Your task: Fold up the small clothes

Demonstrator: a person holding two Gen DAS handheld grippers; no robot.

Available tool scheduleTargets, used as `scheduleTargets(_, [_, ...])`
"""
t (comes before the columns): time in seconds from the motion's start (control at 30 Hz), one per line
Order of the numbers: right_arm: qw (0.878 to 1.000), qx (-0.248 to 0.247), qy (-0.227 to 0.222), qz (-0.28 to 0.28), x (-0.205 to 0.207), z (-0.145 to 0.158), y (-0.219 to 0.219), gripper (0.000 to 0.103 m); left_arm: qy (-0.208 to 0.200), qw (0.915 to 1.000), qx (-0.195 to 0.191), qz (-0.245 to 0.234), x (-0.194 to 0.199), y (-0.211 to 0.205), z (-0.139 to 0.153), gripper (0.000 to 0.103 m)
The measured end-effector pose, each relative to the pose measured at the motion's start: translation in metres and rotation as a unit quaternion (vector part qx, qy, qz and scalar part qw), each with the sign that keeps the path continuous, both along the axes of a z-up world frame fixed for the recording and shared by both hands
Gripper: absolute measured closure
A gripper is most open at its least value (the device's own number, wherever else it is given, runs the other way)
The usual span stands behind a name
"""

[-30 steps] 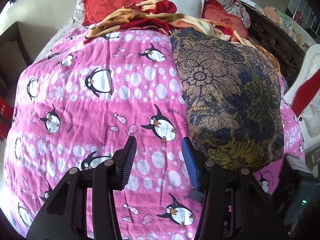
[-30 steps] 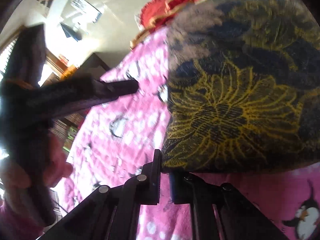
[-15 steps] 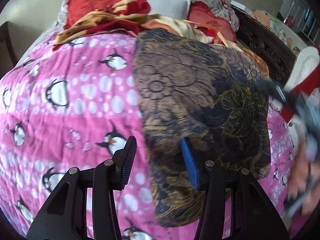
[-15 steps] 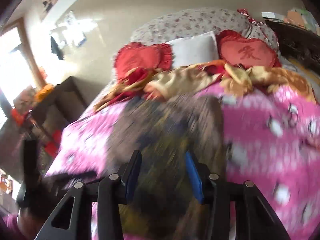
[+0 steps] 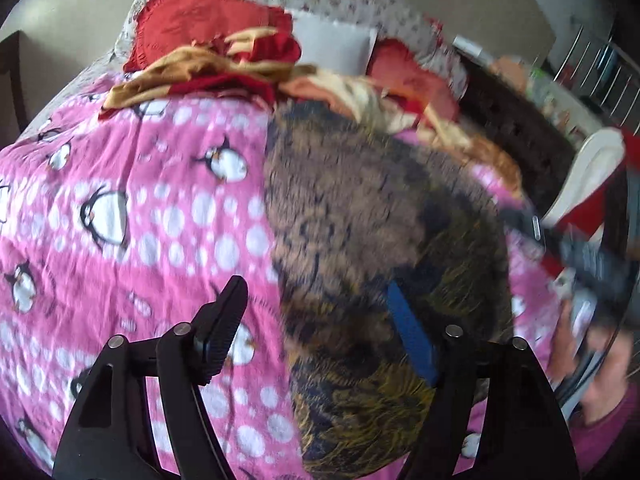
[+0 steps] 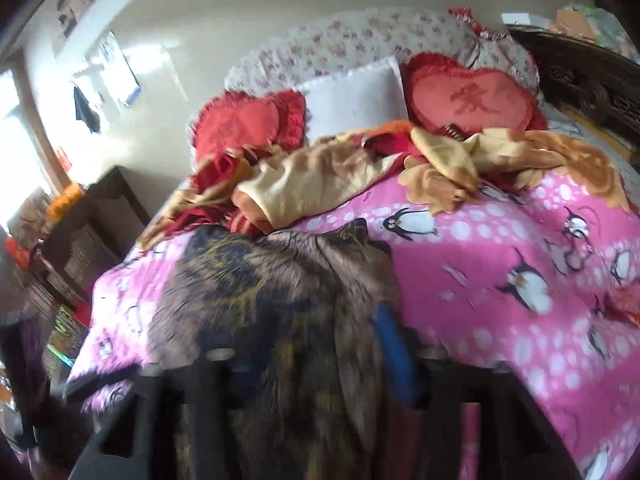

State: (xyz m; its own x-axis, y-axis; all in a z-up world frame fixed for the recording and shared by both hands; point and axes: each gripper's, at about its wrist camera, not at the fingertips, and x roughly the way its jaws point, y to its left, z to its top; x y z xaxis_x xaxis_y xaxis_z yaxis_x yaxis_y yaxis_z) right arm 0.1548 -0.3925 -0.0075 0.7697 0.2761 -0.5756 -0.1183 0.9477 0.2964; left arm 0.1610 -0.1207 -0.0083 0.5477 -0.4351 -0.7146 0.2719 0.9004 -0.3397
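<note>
A: Brown and navy cloth with mustard flower lines, that is the small garment (image 5: pixel 380 240). It lies flat on the pink penguin blanket (image 5: pixel 140 208), toward the right half of the bed in the left wrist view, running from the near edge up toward the far pile.

B: And the left gripper (image 5: pixel 320 332)?

A: Its jaws are spreading apart right now. The black finger hangs over pink blanket, the blue-padded one over the garment's near part. Neither pad presses cloth, so it is released, holding nothing.

B: The right gripper (image 6: pixel 312 356)?

A: Blurred in its own view, but its jaws are also widening, and the garment (image 6: pixel 280 300) lies below and between them with nothing pinched. From the left camera it shows as a dark streak at the right edge, with a person's hand (image 5: pixel 600 368) in a magenta sleeve under it.

B: What sits beyond the garment?

A: A rumpled tan and red blanket (image 6: pixel 340 176) across the far end, touching the garment's far edge. Behind it, two red heart cushions (image 6: pixel 468 100) flank a white pillow (image 6: pixel 356 96) against a floral bolster.
</note>
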Motion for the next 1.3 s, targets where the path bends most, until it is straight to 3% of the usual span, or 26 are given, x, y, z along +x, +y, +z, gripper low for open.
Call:
scheduleTargets(0.03, [1.0,0.003,0.003,0.006,-0.009,-0.002,-0.001,0.031,0.005,1.0,-0.004,-0.004,0.004,0.0,-0.002,0.02])
scheduleTargets(0.17, [0.998,-0.008,0.05,0.024,-0.016,-0.036,-0.002,0.031,0.054,0.9978,-0.035,-0.014,0.025,-0.004,-0.031,0.02])
scheduleTargets(0.23, [0.997,0.028,0.057,0.037,-0.014,-0.05,-0.005,0.031,0.07,0.9963,-0.048,-0.017,0.03,-0.008,-0.046,0.02])
scheduleTargets(0.27, [0.996,0.05,0.059,0.048,-0.012,-0.055,-0.005,0.034,0.072,0.9957,-0.055,-0.022,0.032,-0.011,-0.05,0.019])
scheduleTargets(0.3, [0.994,0.075,0.061,0.058,-0.009,-0.059,-0.005,0.049,0.066,0.9958,-0.057,-0.025,0.03,-0.012,-0.05,0.019])
scheduleTargets(0.33, [0.992,0.085,0.063,0.064,-0.008,-0.061,-0.003,0.056,0.06,0.996,-0.056,-0.034,0.028,-0.016,-0.048,0.021])
scheduleTargets(0.37, [0.992,0.087,0.067,0.066,-0.007,-0.062,0.001,0.063,0.063,0.9951,-0.06,-0.047,0.028,-0.02,-0.046,0.037])
scheduleTargets(0.4, [0.992,0.08,0.067,0.065,-0.008,-0.06,0.005,0.07,0.07,0.9942,-0.062,-0.053,0.027,-0.022,-0.041,0.04])
scheduleTargets(0.47, [0.992,0.088,0.063,0.069,-0.013,-0.053,0.006,0.076,0.066,0.9942,-0.063,-0.056,0.024,-0.022,-0.029,0.065])
scheduleTargets(0.53, [0.99,0.104,0.053,0.079,-0.025,-0.038,0.008,0.077,0.065,0.9923,-0.081,-0.067,0.013,-0.01,-0.011,0.071])
scheduleTargets(0.63, [0.988,0.101,0.051,0.104,-0.051,-0.013,0.027,0.078,0.07,0.991,-0.093,-0.067,-0.011,0.012,0.012,0.071])
scheduleTargets(0.77, [0.979,0.122,0.061,0.151,-0.097,-0.002,0.052,0.078,0.066,0.9939,-0.058,-0.067,-0.071,0.051,0.033,0.071])
scheduleTargets(0.9, [0.97,0.129,0.11,0.172,-0.146,-0.033,0.083,0.074,0.105,0.9928,-0.017,-0.056,-0.126,0.077,0.004,0.071])
scheduleTargets(0.97, [0.97,0.09,0.152,0.17,-0.16,-0.06,0.098,0.064,0.13,0.9891,0.047,-0.051,-0.144,0.078,-0.023,0.067])
scheduleTargets(1.03, [0.973,0.039,0.172,0.148,-0.172,-0.074,0.102,0.059,0.124,0.9895,0.061,-0.041,-0.155,0.083,-0.028,0.061])
scheduleTargets(1.1, [0.979,0.033,0.155,0.13,-0.182,-0.065,0.095,0.055,0.097,0.9931,0.061,-0.023,-0.162,0.089,-0.014,0.061])
scheduleTargets(1.2, [0.99,0.027,0.101,0.092,-0.187,-0.029,0.08,0.055,0.051,0.996,0.073,0.001,-0.166,0.091,0.006,0.044])
scheduleTargets(1.23, [0.992,0.027,0.086,0.09,-0.184,-0.019,0.081,0.055,0.04,0.9967,0.07,0.008,-0.164,0.09,0.01,0.038])
scheduleTargets(1.3, [0.991,0.033,0.062,0.111,-0.172,-0.003,0.093,0.055,0.037,0.9973,0.061,0.017,-0.151,0.081,0.01,0.038])
